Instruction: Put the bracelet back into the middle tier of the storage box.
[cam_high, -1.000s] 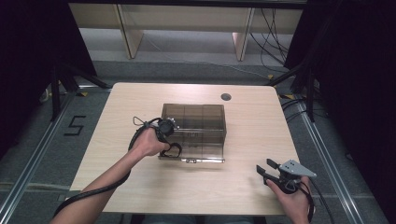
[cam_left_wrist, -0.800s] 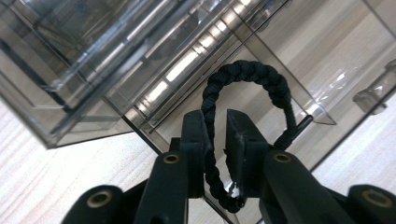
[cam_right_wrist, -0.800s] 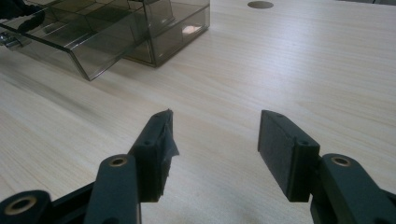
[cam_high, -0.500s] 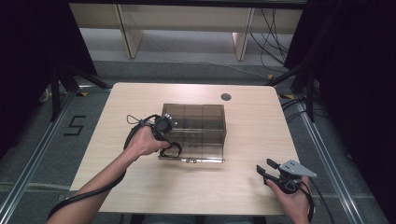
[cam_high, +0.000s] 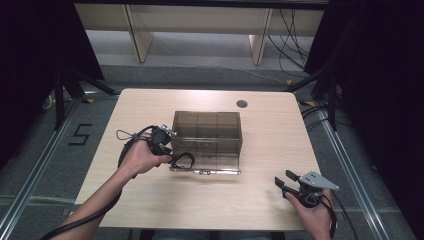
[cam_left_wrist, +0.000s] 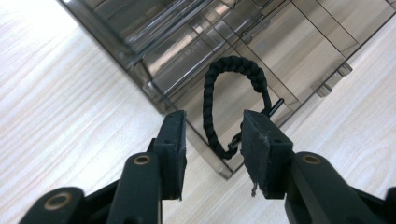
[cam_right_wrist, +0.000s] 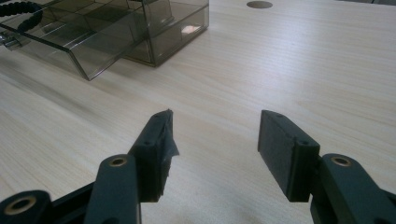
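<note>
The braided black cord bracelet (cam_left_wrist: 233, 100) lies on the open lid of the smoky clear plastic compartment box (cam_high: 207, 132), toward the table's (cam_high: 260, 200) near edge. The left gripper (cam_left_wrist: 212, 140) has just been opening, its jaws now spread either side of the loop without pressing it. The right gripper (cam_right_wrist: 215, 144) hangs wide open and empty near the near right corner. If the left pad snags the braid while pulling back, the bracelet could slide off the lid.

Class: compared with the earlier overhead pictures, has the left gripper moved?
Yes. The left gripper has drawn back from the smoky box toward the table's left, jaws just opening, bracelet released.
</note>
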